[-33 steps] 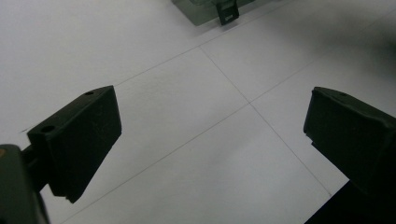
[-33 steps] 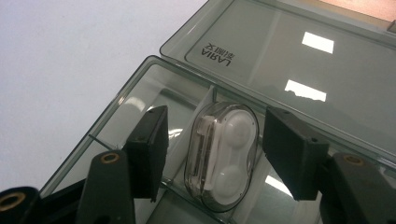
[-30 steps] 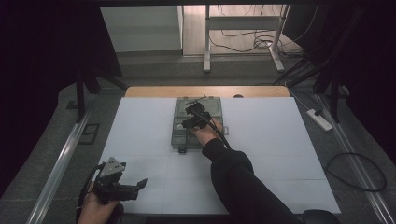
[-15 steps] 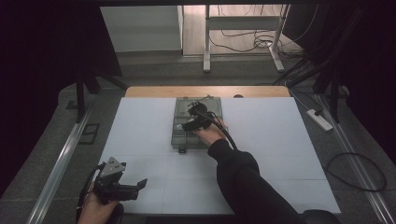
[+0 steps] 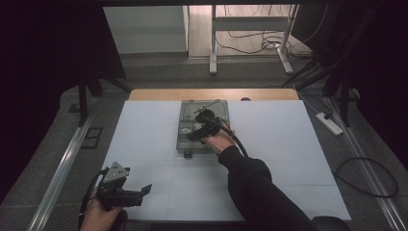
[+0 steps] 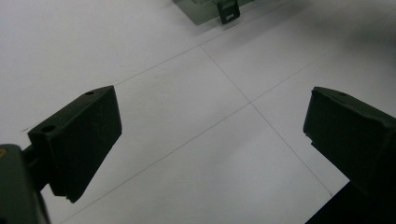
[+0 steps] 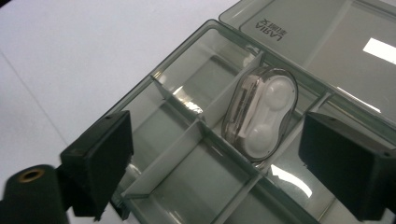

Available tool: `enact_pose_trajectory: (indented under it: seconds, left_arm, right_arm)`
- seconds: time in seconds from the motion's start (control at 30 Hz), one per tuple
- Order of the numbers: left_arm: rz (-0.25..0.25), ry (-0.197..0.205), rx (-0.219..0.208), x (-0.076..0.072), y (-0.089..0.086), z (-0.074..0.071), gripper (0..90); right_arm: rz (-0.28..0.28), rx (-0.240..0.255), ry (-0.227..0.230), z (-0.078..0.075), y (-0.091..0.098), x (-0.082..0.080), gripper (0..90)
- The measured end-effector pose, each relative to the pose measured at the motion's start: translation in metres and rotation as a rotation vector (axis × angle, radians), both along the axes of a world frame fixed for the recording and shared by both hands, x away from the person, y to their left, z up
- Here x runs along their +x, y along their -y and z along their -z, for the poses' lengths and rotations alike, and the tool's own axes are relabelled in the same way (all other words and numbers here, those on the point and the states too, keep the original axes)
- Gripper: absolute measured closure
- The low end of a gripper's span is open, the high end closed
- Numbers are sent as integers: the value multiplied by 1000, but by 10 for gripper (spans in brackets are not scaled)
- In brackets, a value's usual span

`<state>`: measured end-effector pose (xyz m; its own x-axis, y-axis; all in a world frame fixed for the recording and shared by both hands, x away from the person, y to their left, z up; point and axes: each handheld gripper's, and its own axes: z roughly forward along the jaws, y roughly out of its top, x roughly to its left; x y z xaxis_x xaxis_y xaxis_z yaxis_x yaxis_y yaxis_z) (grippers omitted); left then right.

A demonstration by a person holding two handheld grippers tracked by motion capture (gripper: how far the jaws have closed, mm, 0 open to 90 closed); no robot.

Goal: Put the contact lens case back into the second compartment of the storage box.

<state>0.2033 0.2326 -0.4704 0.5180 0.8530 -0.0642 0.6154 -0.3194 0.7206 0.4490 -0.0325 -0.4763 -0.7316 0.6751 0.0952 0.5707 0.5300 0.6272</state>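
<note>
The right gripper [image 5: 194, 136] hung over the open grey organiser box [image 5: 187, 126] at the counter's [image 5: 288, 139] centre, toward twelve o'clock, its jaws spread wide and empty. Inside one compartment a white contact lens case [image 7: 261, 114] lay tilted against a divider. The left gripper [image 5: 139, 192] rested at seven o'clock, well apart, jaws open over bare white counter.

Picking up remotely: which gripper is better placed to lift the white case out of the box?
Right. The right gripper hangs open over the box, with the white case between its jaws. The left gripper sits open near the table's front edge.
</note>
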Motion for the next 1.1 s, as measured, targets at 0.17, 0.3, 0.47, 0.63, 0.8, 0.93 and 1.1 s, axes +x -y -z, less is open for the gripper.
enact_pose_trajectory:
  seconds: [0.17,0.3,0.47,0.63,0.8,0.93,1.1]
  left_arm:
    - [0,0,1,0,0,0,42]
    - [0,-1,1,0,0,0,43]
    - [0,-1,2,0,0,0,42]
    - [0,-2,3,0,0,0,43]
    - [0,-2,4,0,0,0,42]
    - [0,-2,6,0,1,0,42]
    - [-1,-3,6,0,1,0,43]
  right_arm:
    - [-17,14,5,-4,5,-4,51]
    - [-34,13,15,-8,11,-10,21]
    - [-46,24,10,-9,16,-14,8]
    - [-70,14,4,-10,22,-19,0]
    - [-77,14,19,-13,33,-27,0]
    - [-93,6,25,-12,39,-32,0]
    - [-96,9,36,-11,47,-37,0]
